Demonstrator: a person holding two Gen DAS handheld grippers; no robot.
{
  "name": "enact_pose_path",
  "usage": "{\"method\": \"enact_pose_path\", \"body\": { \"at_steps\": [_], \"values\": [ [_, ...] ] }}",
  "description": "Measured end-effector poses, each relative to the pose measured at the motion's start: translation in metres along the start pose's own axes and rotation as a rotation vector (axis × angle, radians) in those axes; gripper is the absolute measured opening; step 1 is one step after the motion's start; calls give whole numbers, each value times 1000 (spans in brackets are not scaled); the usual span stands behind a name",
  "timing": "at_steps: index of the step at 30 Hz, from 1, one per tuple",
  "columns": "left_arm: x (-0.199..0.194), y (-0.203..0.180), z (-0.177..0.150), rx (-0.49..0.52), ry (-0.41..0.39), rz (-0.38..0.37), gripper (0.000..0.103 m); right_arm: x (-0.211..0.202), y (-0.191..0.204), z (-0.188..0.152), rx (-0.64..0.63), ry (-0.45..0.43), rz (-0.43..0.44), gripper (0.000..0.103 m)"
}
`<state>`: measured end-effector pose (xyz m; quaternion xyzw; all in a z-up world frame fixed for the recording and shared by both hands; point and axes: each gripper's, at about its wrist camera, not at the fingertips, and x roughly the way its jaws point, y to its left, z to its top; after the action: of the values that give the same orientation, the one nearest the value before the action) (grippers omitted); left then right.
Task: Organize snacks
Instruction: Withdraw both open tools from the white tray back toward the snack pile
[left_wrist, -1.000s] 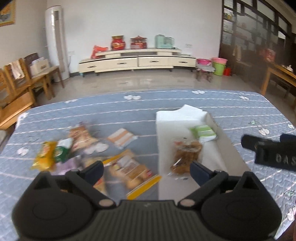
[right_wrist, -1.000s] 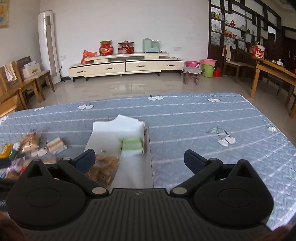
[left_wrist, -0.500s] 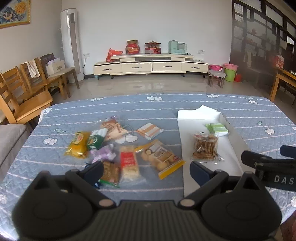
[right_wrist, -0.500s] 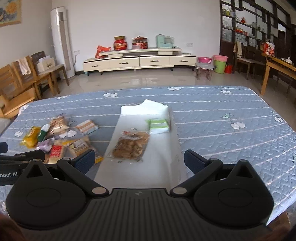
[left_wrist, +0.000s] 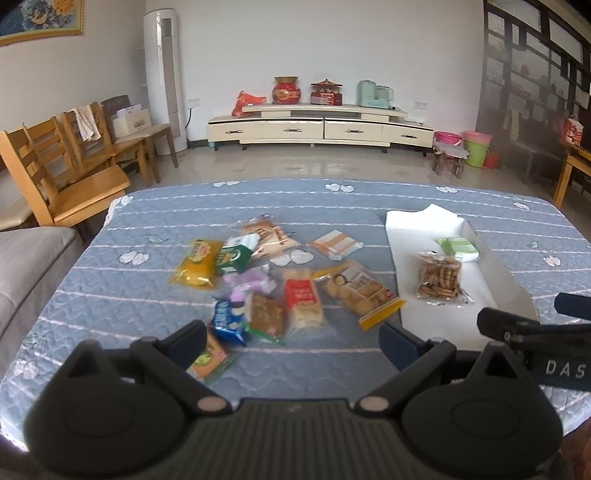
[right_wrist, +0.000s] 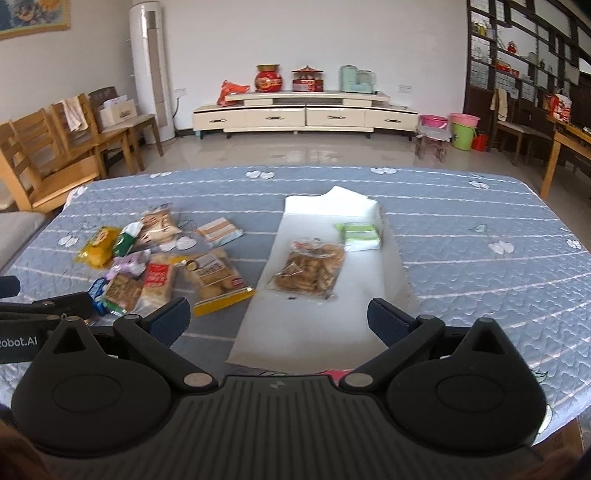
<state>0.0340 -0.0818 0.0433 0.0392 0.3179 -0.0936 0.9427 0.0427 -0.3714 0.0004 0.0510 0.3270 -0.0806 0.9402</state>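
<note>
On the blue quilted table (left_wrist: 369, 206), a loose pile of snacks (left_wrist: 273, 284) lies at about 11 o'clock from the left gripper (left_wrist: 291, 341), whose jaws stand wide with nothing between them. That view shows the pile best: a yellow pack (left_wrist: 197, 262) at its far left, a green pack (left_wrist: 234, 254) touching it, a red-label pack (left_wrist: 303, 297) in the middle, a cookie bag (left_wrist: 358, 290) with a yellow strip on its right edge, and an orange-striped pack (left_wrist: 334, 247) lying apart at 12 o'clock. Only here does an orange pack (left_wrist: 208, 358) show, partly hidden under the left finger (left_wrist: 184, 341). The right gripper's fingers (left_wrist: 509, 326) enter at 3 o'clock.

From the right wrist, the right gripper (right_wrist: 279, 321) also stands wide and holds nothing. Straight ahead at 12 o'clock lies the white tray (right_wrist: 321, 321), seen along its full length, with a biscuit bag (right_wrist: 310, 267) in the middle and a pale green pack (right_wrist: 360, 236) just beyond it near the far right wall. The pile sits at 10 o'clock (right_wrist: 155, 266), beside the tray and not touching it. Part of the left gripper (right_wrist: 44, 306) shows at 9 o'clock.
</note>
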Motion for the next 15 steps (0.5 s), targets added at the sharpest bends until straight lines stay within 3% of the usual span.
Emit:
{"method": "enact_pose_path", "body": {
  "at_steps": [15],
  "values": [
    [-4,31,-6,-36,-9,43,99,8,30,1,-51,11,56,103]
  ]
}}
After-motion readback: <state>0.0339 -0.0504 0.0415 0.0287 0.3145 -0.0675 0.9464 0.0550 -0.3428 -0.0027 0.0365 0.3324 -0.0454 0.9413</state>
